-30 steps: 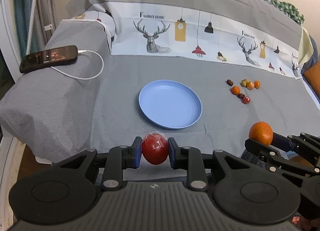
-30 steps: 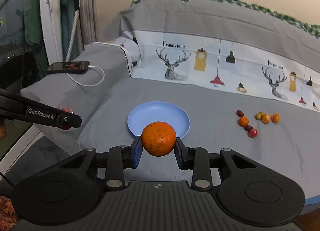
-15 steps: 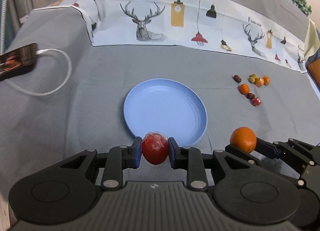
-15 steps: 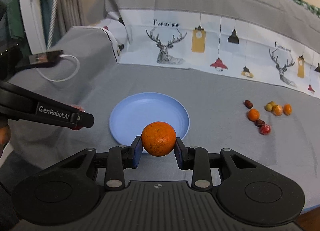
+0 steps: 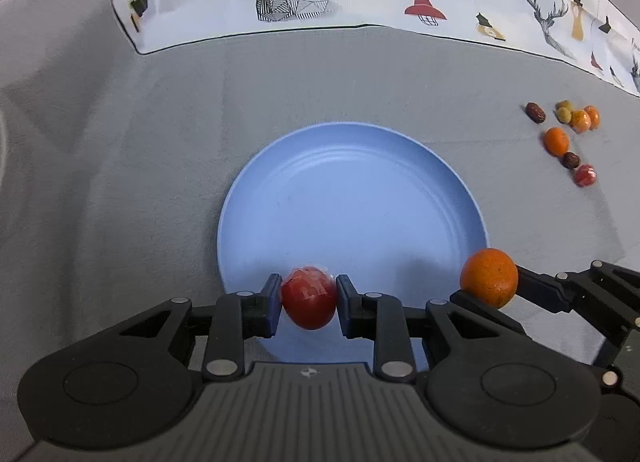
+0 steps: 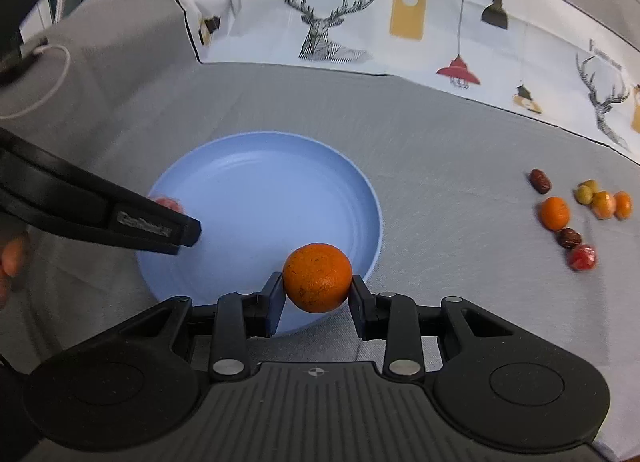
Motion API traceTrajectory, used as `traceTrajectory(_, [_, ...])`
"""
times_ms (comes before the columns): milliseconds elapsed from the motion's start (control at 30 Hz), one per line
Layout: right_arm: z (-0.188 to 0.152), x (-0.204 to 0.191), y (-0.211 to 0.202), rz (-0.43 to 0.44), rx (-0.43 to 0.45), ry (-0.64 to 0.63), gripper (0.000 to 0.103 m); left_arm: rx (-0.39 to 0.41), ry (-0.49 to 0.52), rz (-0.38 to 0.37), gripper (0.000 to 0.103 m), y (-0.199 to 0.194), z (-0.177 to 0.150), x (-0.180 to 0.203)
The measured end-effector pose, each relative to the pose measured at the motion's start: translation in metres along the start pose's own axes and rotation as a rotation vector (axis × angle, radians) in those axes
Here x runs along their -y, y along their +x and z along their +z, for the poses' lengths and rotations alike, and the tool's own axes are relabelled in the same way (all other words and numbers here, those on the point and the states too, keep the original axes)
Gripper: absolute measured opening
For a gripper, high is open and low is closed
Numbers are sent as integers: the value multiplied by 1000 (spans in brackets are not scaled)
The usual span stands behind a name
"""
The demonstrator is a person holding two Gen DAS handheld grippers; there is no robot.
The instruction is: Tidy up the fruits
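Fruits first: a red fruit in a clear wrapper sits between the fingers of the left gripper, low over the near rim of the blue plate. Those jaws are easing apart right now; there is a sliver of space on the right side of the fruit, and the left pad looks to be just at its skin. Over on the right gripper, an orange is pinched snugly between the pads, jaws set narrow around it, hanging over the plate's near right edge.

Now the views trade secrets. The left wrist camera catches the right gripper coming in from the right with its orange beside the plate rim, and shows the whole plate bare inside. The right wrist camera shows the left gripper from the side, as a long black arm with lettering across the plate's left part, only a glimpse of red behind it, plus fingers of a hand at the left edge and a white cable loop up on the grey cushion.

Off to the right, well apart from the plate, a cluster of small fruits lies on the grey cloth: orange, red, dark brown and yellowish. Behind runs a white fabric band with deer and lamp prints.
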State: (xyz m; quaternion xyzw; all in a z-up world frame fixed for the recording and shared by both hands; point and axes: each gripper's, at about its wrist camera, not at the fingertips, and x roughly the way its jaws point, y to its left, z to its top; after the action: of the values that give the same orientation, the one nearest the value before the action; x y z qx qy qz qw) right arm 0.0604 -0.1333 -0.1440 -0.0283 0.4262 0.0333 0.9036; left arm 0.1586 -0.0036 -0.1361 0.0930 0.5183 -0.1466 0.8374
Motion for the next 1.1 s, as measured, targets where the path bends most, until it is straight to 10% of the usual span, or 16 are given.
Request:
traceTrajectory(67, [4, 1, 5, 12, 5, -4, 45, 48, 25, 39, 96, -2, 5, 2])
traceTrajectory(100, [8, 1, 4, 11, 17, -14, 63, 97, 31, 76, 103, -10, 5, 2])
traceTrajectory(200, [11, 1, -13, -25, 65, -55, 88, 186, 54, 89, 103, -37, -4, 2])
traceTrajectory(533, [-37, -9, -111, 14, 41, 42, 94, 55, -100, 94, 103, -122, -95, -21])
traceTrajectory(1100, [-78, -44, -226, -37, 317, -33, 99, 184, -83, 135, 103, -216, -155, 9])
